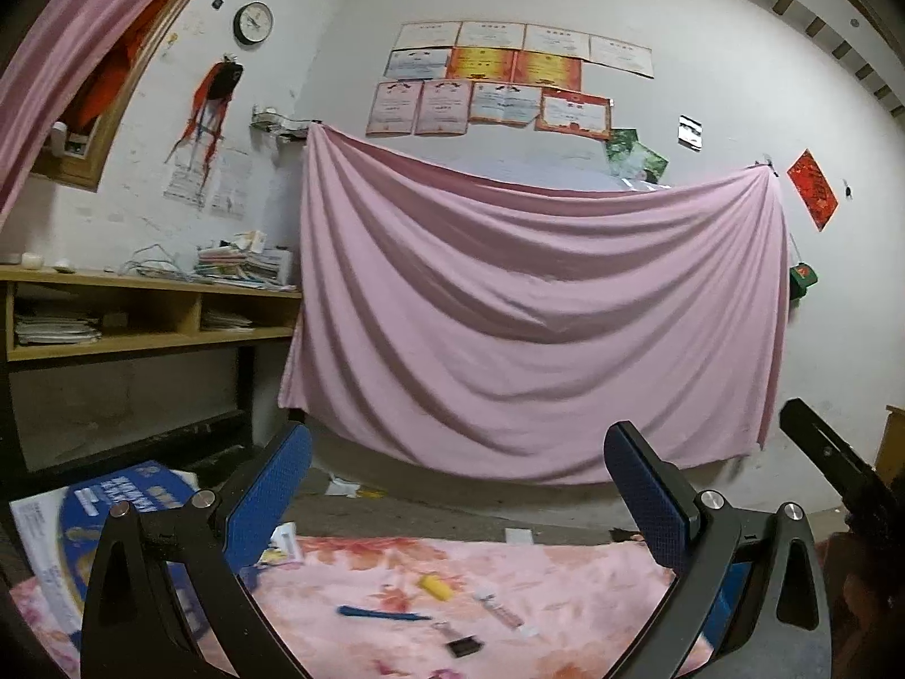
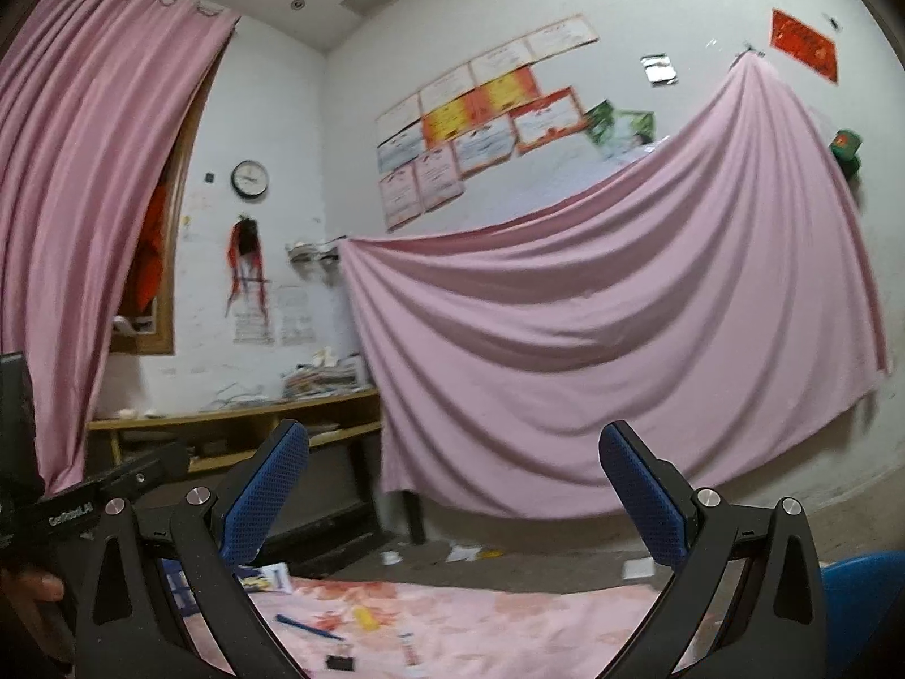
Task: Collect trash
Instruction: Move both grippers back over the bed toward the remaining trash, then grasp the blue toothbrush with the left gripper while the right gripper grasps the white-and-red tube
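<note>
We're at approach: left gripper [image 1: 458,486] and right gripper [image 2: 455,486] both wide open, empty, level; next, drop toward the yellow scrap [image 1: 435,587] on the floral cloth [image 1: 565,577].

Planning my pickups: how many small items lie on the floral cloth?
5: pen left, yellow piece behind it, tube right, black clip nearest, packet at far-left edge. The left claw may hide more.
</note>
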`<move>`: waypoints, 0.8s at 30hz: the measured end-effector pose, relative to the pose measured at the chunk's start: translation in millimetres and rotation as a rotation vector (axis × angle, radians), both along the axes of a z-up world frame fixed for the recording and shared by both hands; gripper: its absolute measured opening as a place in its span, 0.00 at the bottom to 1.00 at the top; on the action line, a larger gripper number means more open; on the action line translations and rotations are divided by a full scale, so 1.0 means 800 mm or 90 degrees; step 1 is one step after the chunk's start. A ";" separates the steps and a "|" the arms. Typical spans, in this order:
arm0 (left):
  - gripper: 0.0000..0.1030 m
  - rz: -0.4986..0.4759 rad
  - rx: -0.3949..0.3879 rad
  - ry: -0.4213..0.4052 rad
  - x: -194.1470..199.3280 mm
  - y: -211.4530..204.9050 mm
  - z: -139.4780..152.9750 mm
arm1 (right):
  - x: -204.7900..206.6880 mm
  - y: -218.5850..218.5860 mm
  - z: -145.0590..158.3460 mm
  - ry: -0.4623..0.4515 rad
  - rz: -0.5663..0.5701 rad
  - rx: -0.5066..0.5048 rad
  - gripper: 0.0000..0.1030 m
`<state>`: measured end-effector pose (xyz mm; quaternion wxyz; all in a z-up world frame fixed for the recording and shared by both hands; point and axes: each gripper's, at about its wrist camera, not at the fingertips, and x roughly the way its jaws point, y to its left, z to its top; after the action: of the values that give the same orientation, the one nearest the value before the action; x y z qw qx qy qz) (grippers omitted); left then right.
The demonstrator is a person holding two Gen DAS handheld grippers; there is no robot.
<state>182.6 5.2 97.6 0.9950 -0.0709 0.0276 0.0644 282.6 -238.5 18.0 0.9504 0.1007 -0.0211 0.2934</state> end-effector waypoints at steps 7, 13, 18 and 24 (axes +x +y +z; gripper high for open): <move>0.98 0.009 0.002 0.059 0.004 0.025 -0.031 | 0.032 0.060 -0.023 0.103 0.049 -0.062 1.00; 0.98 -0.011 -0.010 0.146 0.036 0.032 -0.062 | 0.075 0.098 -0.061 0.244 0.053 -0.156 1.00; 0.98 -0.022 -0.024 0.226 0.071 0.042 -0.090 | 0.096 0.117 -0.084 0.311 0.061 -0.219 0.91; 0.71 -0.047 -0.026 0.355 0.123 0.046 -0.132 | 0.114 0.140 -0.112 0.355 0.080 -0.301 0.67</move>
<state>281.1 41.9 -7.8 0.9490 -0.0691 0.3043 0.0443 373.9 -126.8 -71.9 0.8970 -0.0445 0.3130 0.3090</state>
